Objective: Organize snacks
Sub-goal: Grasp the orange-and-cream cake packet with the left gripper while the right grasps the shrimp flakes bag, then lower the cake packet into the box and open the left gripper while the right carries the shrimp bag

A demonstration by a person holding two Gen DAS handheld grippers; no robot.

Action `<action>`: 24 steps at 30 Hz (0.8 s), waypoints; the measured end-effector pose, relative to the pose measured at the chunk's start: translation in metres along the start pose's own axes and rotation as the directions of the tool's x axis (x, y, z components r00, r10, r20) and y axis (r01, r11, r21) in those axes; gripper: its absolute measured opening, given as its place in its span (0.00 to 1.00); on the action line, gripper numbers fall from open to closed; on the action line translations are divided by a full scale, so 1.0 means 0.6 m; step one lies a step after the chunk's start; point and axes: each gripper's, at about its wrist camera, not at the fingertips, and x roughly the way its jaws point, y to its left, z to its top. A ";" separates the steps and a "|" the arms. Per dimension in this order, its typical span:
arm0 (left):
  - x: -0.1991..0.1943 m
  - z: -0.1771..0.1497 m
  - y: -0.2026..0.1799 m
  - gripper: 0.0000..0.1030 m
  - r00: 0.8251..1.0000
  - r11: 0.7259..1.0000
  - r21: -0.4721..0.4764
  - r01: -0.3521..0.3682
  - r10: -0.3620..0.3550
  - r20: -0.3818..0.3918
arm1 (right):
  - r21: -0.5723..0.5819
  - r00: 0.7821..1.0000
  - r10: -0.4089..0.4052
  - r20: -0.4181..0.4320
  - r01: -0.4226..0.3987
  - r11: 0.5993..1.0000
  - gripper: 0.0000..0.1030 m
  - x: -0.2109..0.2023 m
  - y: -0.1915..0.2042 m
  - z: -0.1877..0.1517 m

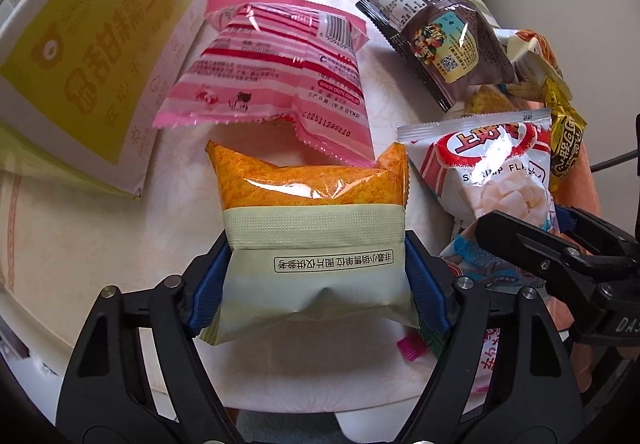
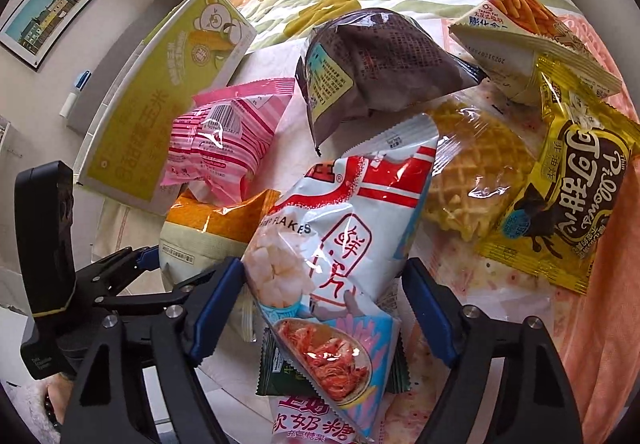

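My left gripper (image 1: 316,284) is shut on an orange and pale green snack pack (image 1: 312,228), both blue pads pressing its sides; the pack also shows in the right wrist view (image 2: 208,232). My right gripper (image 2: 324,308) is open, its fingers on either side of the white and red shrimp flakes bag (image 2: 340,244), the left pad at the bag's edge and a gap at the right pad. That bag shows in the left wrist view (image 1: 492,171) too. A pink striped pack (image 1: 276,71) and a dark brown nut pack (image 1: 448,43) lie beyond.
A yellow-green box (image 1: 80,43) lies at the left on the pale cloth (image 1: 100,244). A waffle pack (image 2: 476,175), a yellow and brown Pillows bag (image 2: 576,195) and a fries-print bag (image 2: 528,39) lie at the right. A dark green packet (image 2: 272,368) sits under the shrimp bag.
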 end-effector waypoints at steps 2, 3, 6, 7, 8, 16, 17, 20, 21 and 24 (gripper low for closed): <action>-0.006 -0.005 0.005 0.75 1.000 1.000 -0.005 0.004 -0.004 0.002 | 0.002 1.000 -0.001 -0.002 0.001 1.000 0.76 0.001 0.000 -0.001; -0.008 -0.009 0.009 0.75 1.000 1.000 -0.003 0.001 -0.001 0.002 | 0.002 1.000 -0.002 -0.002 0.002 1.000 0.76 -0.001 -0.002 -0.002; -0.017 -0.014 0.014 0.75 1.000 1.000 -0.003 0.001 -0.001 0.004 | 0.002 1.000 -0.002 -0.004 0.002 1.000 0.76 0.002 0.001 -0.001; -0.019 -0.012 0.015 0.75 1.000 1.000 -0.005 0.002 -0.002 0.006 | 0.004 1.000 0.001 -0.003 -0.001 1.000 0.76 0.003 0.001 -0.001; -0.023 -0.013 0.016 0.75 1.000 1.000 -0.005 0.002 -0.002 0.009 | 0.004 1.000 0.005 -0.002 -0.005 1.000 0.71 0.001 0.001 -0.002; -0.059 -0.011 0.004 0.75 0.999 1.000 0.017 0.002 -0.003 0.053 | -0.006 1.000 0.011 0.021 -0.011 1.000 0.56 -0.020 0.014 -0.014; -0.066 -0.011 0.002 0.75 0.998 1.000 0.016 0.007 -0.008 0.060 | -0.011 1.000 0.011 0.028 -0.011 1.000 0.55 -0.026 0.016 -0.016; -0.094 -0.011 -0.001 0.75 0.995 1.000 0.010 0.022 -0.023 0.093 | -0.027 0.998 0.007 0.061 -0.005 1.000 0.55 -0.052 0.025 -0.017; -0.103 -0.012 -0.002 0.75 0.994 1.000 0.009 0.024 -0.025 0.106 | -0.031 0.997 0.007 0.075 -0.004 0.999 0.55 -0.063 0.029 -0.017; -0.138 -0.009 -0.004 0.75 0.988 1.000 0.009 0.026 -0.027 0.152 | -0.055 0.993 -0.002 0.116 0.008 0.998 0.55 -0.097 0.042 -0.012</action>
